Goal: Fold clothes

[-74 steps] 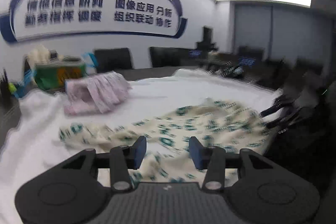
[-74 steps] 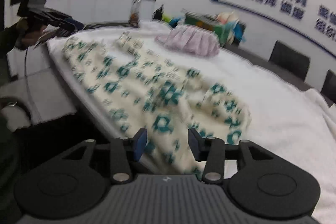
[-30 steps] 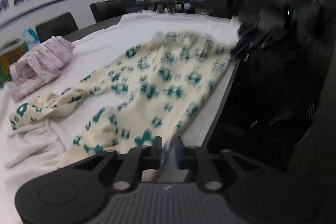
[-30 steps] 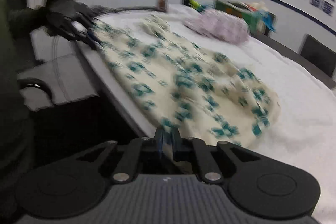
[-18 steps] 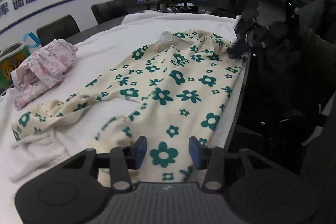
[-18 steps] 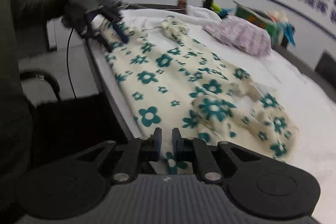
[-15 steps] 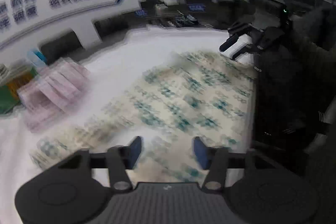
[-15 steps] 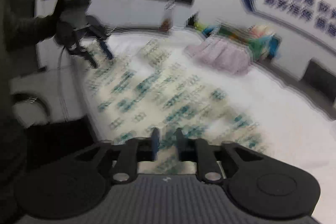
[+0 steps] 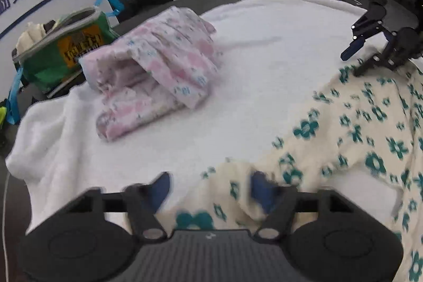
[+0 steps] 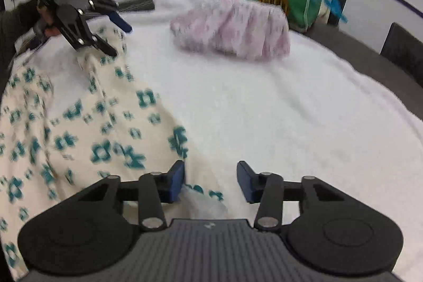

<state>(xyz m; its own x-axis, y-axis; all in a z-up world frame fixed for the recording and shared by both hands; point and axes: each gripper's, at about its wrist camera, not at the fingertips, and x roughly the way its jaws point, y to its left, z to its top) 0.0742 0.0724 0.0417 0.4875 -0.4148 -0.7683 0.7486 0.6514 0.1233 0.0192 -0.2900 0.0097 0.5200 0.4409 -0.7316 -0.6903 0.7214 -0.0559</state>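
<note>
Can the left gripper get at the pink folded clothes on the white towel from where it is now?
Probably yes. Between the left gripper and the pink folded clothes lies only bare white towel. Its jaws are closing around the floral garment, so it must leave that first.

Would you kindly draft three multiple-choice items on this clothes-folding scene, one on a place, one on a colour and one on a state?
1. Where does the pink garment lie?
A. On the white towel, next to the green bag
B. Inside the green bag
C. On top of the flowered garment

2. What colour are the flowers on the cream garment?
A. Red
B. Teal green
C. Yellow

3. How do the left gripper's jaws stand?
A. Pinched flat together on nothing
B. Apart, with cream cloth between them
C. Clamped on the pink garment

Answers:
1 A: the left wrist view shows the pink bundle resting on the towel just beside the bag.
2 B: every flower on the cream cloth is teal green.
3 B: the blue pads stand apart and are closing, with flowered cloth lying in the gap.
</note>
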